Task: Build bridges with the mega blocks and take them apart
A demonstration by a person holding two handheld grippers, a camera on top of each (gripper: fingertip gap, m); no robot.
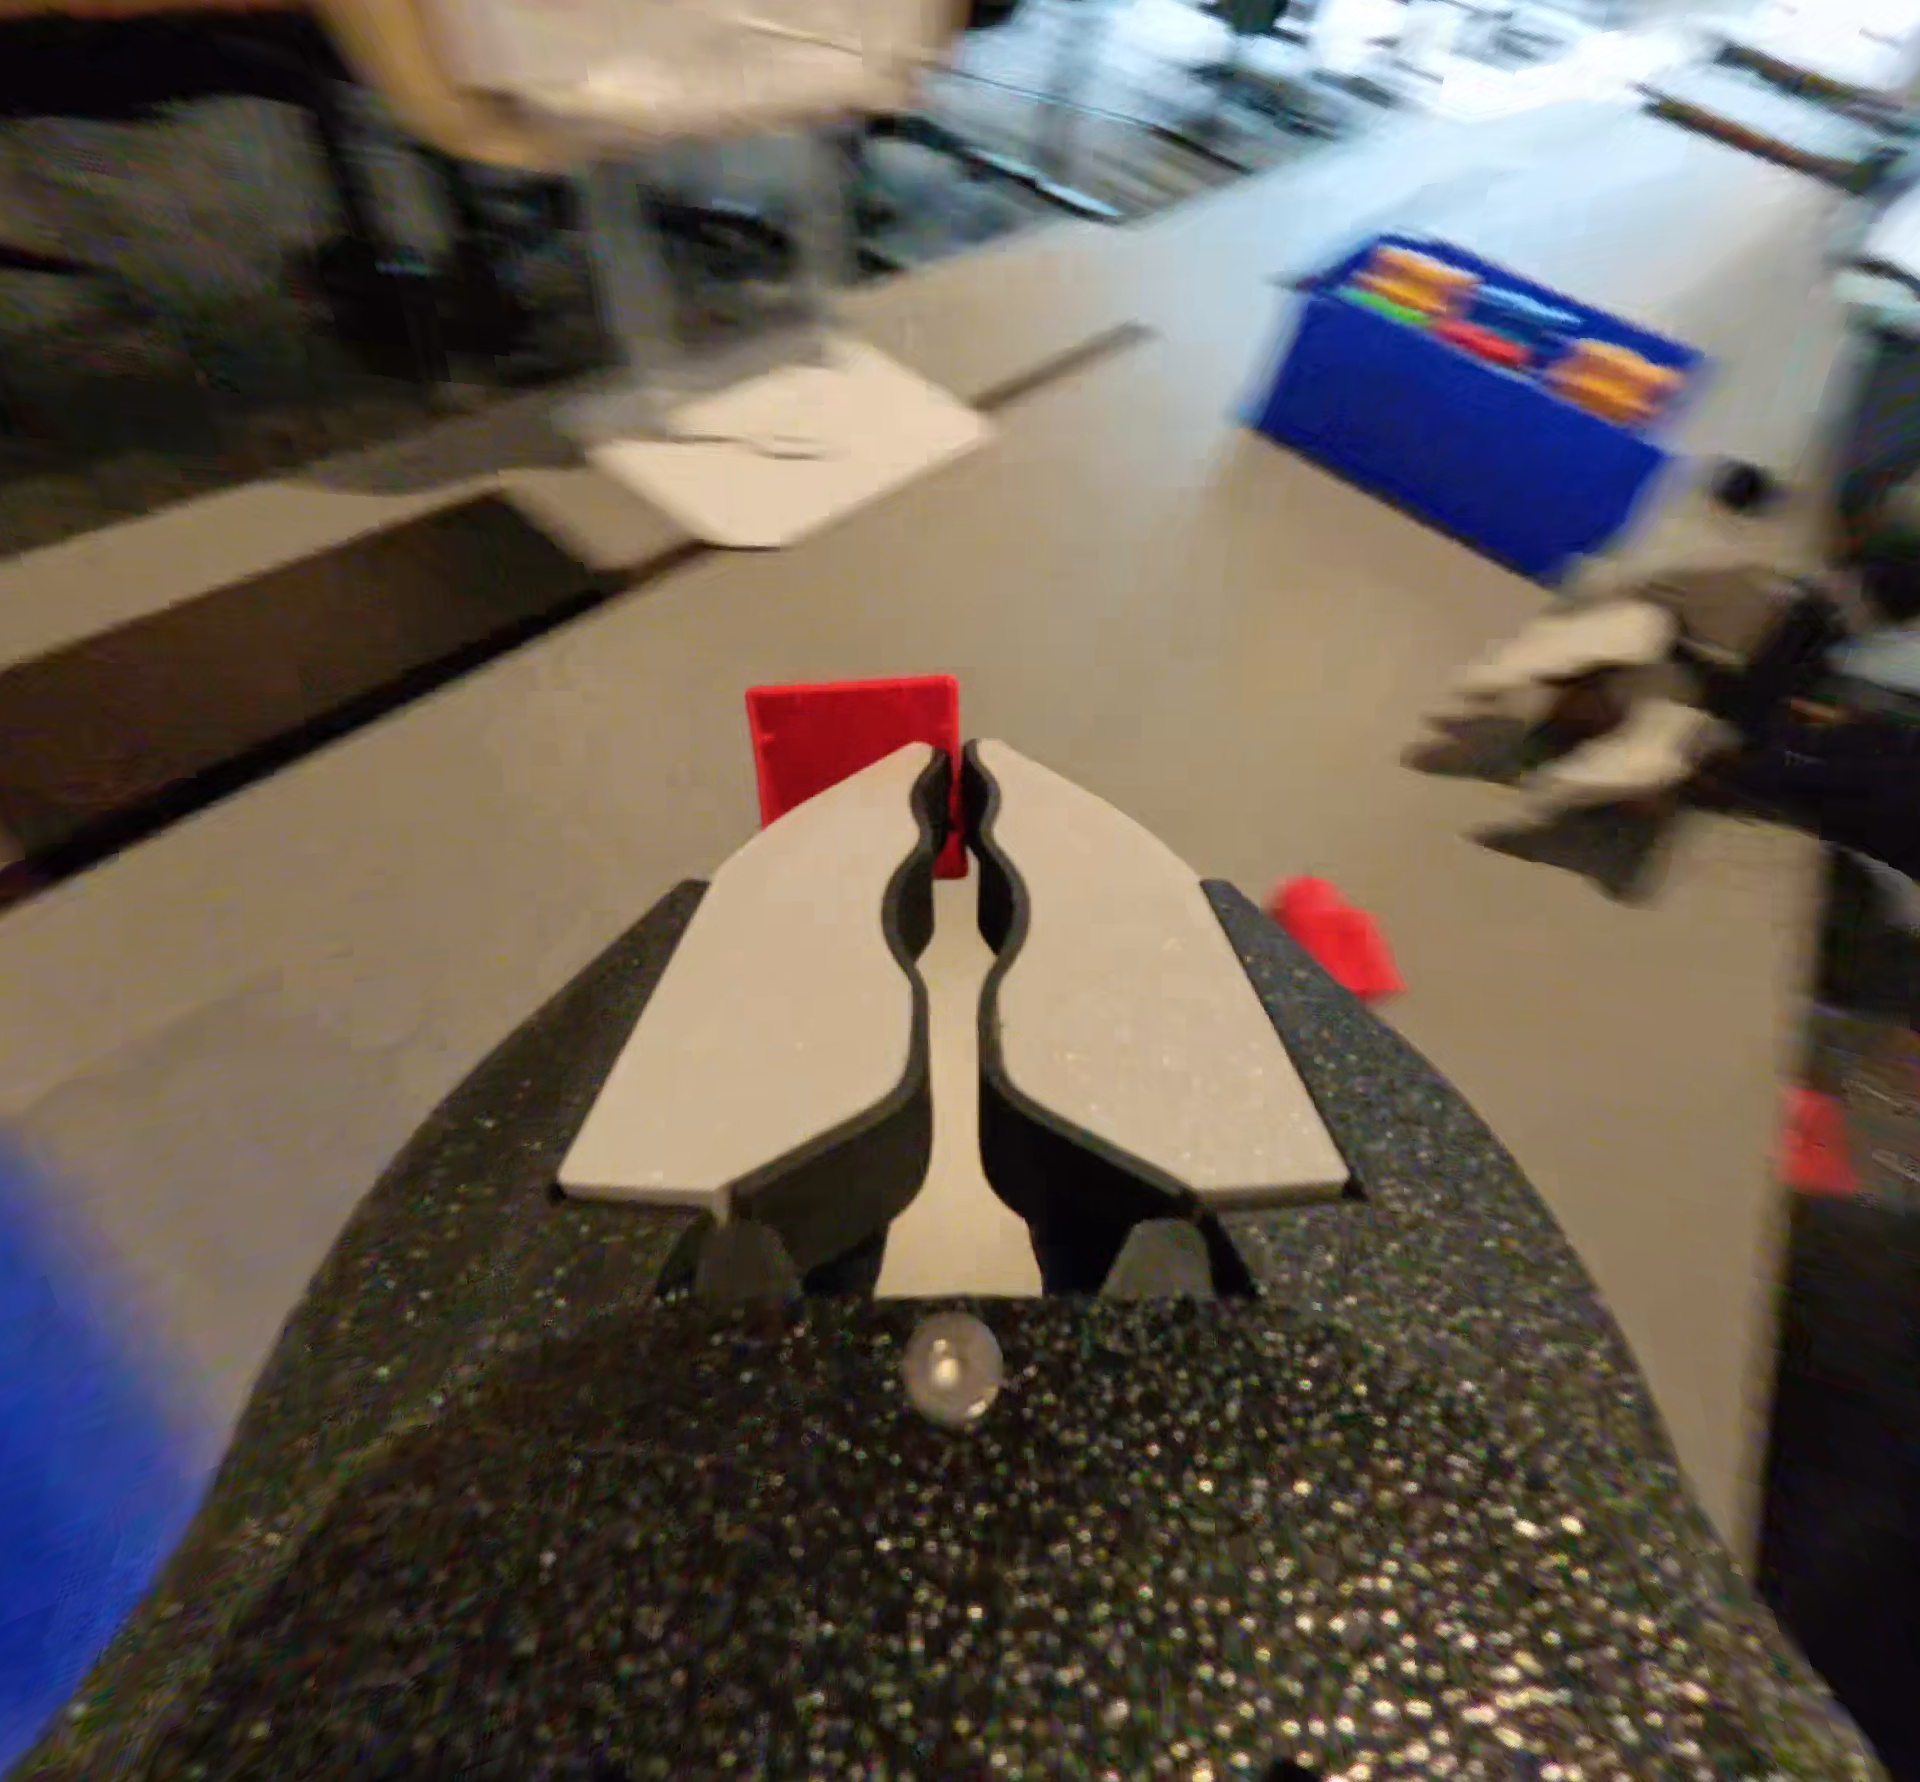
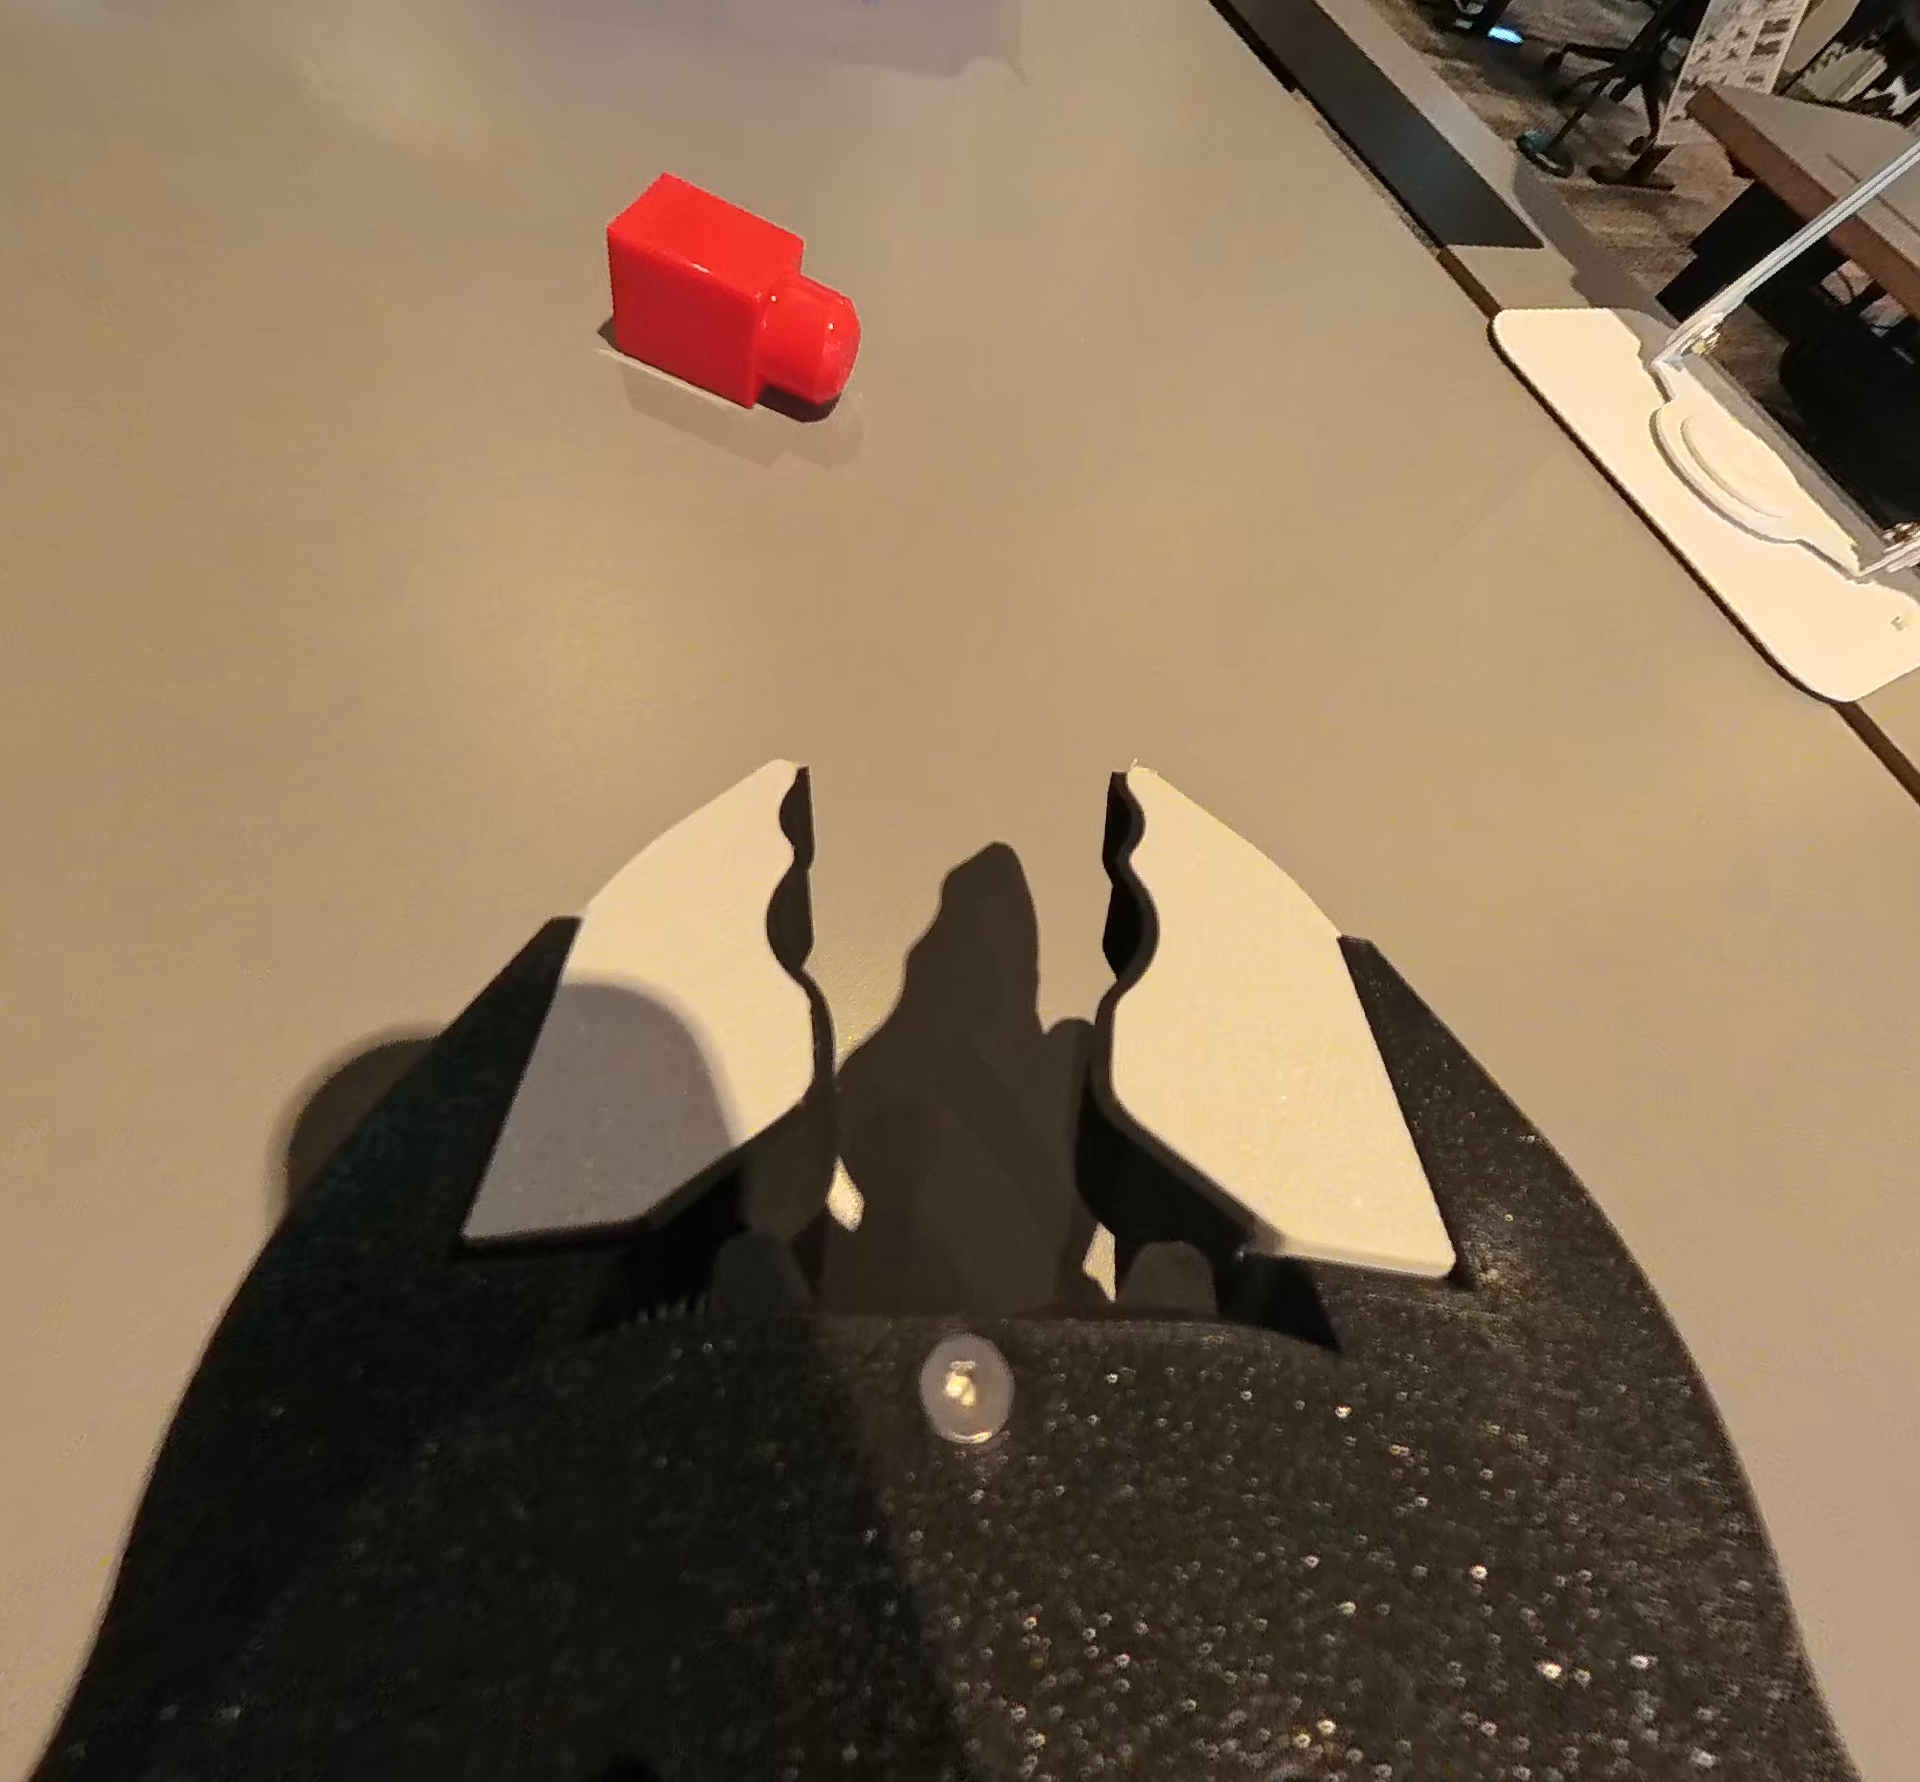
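Left tongs [image 1: 954, 756] were clamped on one red block [image 1: 831, 745], held at their tips. Right tongs [image 2: 961, 776] were spread, empty; a second red block [image 2: 717, 293] lay on its side ahead-left of them. We judged both light, rigid, slick plastic, best pinched across flat walls. A blue bin [image 1: 1455, 413] held more, uncountable in the blur.

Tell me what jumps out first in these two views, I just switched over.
The red block pinched in the left gripper, held up above the grey table. Next, a second red block lying on its side on the table ahead of the right gripper, whose jaws are open and empty. A blue bin of coloured blocks sits farther back.
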